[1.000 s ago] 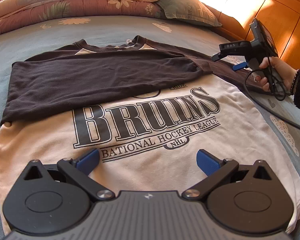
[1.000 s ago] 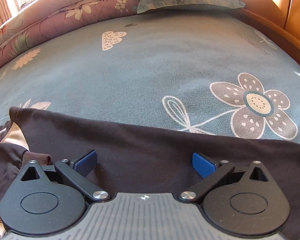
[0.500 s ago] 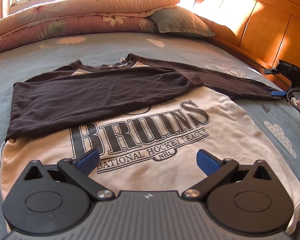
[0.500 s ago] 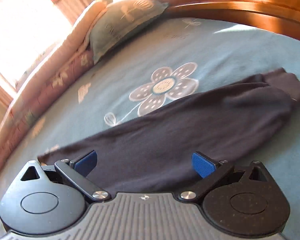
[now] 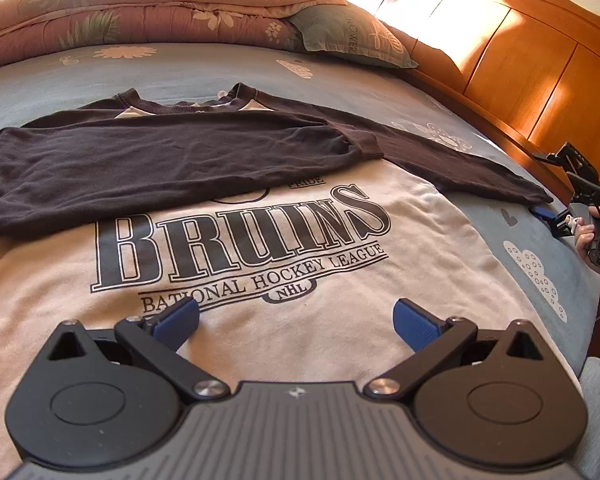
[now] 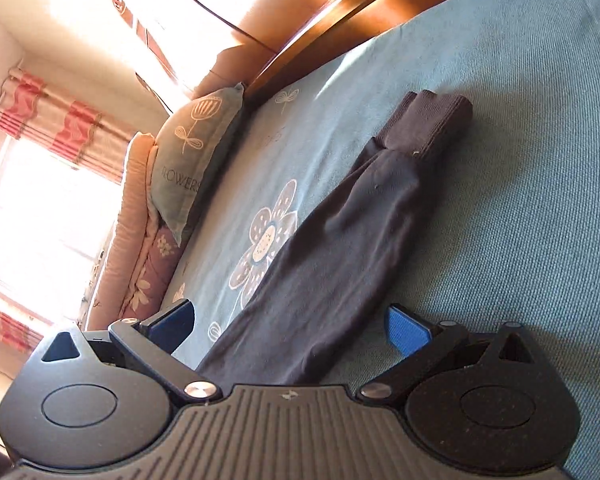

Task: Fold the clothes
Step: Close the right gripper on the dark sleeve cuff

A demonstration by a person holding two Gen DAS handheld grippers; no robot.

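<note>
Sweatshirt (image 5: 284,248): cream body with "BRUINS" print and dark brown sleeves, lying flat, front up, on the blue floral bedsheet (image 5: 204,68).
Folded sleeve (image 5: 168,164): laid across the chest, from 9 to 1 o'clock above the print.
Outstretched sleeve (image 6: 340,264): runs toward 1 o'clock between the right fingers, cuff (image 6: 432,120) well beyond them.
Left gripper (image 5: 296,320): fingers spread wide, empty, over the lower hem area.
Right gripper (image 6: 288,324): fingers released, straddling the sleeve; contact cannot be told.
Pillow (image 6: 192,164): at 10 o'clock by the wooden headboard (image 5: 540,64).
</note>
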